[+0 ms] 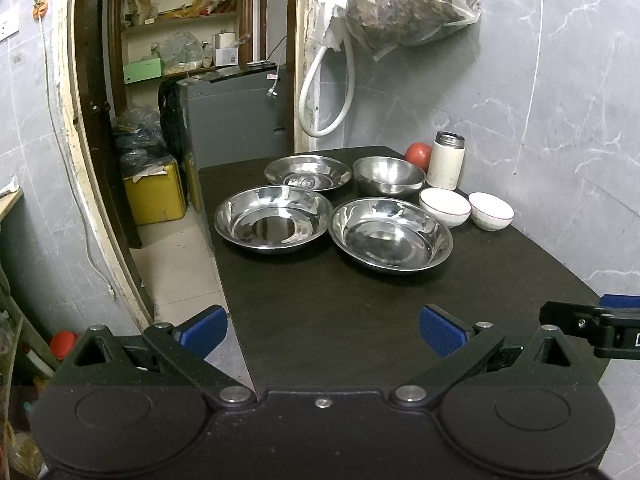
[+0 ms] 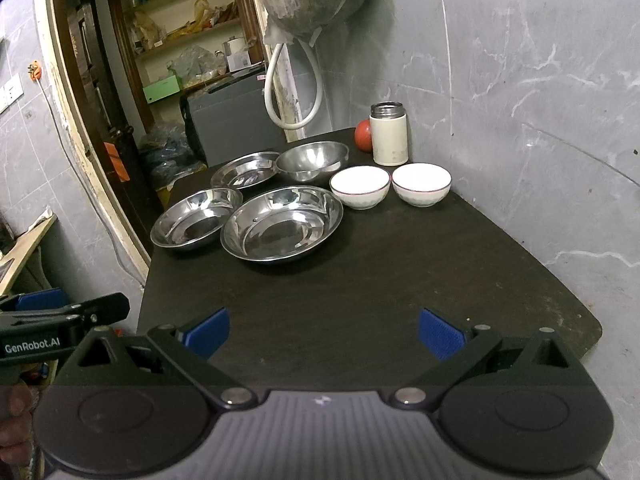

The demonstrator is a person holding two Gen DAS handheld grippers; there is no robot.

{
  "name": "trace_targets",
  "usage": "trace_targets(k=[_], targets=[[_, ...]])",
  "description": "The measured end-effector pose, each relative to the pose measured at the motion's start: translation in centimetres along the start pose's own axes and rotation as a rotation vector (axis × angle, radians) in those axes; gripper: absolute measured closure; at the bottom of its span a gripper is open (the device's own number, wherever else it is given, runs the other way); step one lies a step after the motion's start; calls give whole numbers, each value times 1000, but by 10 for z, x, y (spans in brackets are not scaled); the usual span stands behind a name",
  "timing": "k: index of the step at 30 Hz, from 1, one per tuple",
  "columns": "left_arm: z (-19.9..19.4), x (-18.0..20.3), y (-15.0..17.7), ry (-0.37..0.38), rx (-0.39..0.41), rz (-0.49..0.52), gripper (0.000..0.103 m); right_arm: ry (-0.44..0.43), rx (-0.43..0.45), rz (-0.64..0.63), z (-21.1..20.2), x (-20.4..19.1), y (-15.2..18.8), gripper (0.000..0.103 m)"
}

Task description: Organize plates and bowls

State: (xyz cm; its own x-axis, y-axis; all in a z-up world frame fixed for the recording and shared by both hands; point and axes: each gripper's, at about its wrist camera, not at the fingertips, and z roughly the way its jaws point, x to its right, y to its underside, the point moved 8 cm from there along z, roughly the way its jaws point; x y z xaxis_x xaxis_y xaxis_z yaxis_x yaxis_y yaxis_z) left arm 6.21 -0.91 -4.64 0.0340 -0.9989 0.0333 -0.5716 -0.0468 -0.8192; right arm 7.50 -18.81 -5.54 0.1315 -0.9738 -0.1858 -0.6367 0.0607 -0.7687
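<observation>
Two round white ceramic bowls (image 2: 359, 187) beside shiny steel plates (image 2: 282, 222).

- The left wrist camera sits just behind the left tongs (image 1: 323, 331) and looks forward over the near left corner of the dark worktop (image 1: 360, 312).
- The right wrist camera sits just behind the right tongs (image 2: 324, 334), a bit more to the right, and looks the same way.
- Both look slightly down from the near end, well back from the dishes.
- Both see the same steel plates (image 1: 391, 234) (image 2: 282, 222), white bowls (image 1: 444, 206) (image 2: 359, 186), flask (image 1: 446, 160) (image 2: 389, 134), grey wall and doorway.
- Each camera sees the other tongs at its side edge.
</observation>
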Motion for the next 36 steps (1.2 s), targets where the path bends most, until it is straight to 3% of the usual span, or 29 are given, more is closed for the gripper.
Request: trace_targets(k=[36], targets=[[5,-4,1,-20,-11,8,1,-24,-9,-4,7,2,-3,0]])
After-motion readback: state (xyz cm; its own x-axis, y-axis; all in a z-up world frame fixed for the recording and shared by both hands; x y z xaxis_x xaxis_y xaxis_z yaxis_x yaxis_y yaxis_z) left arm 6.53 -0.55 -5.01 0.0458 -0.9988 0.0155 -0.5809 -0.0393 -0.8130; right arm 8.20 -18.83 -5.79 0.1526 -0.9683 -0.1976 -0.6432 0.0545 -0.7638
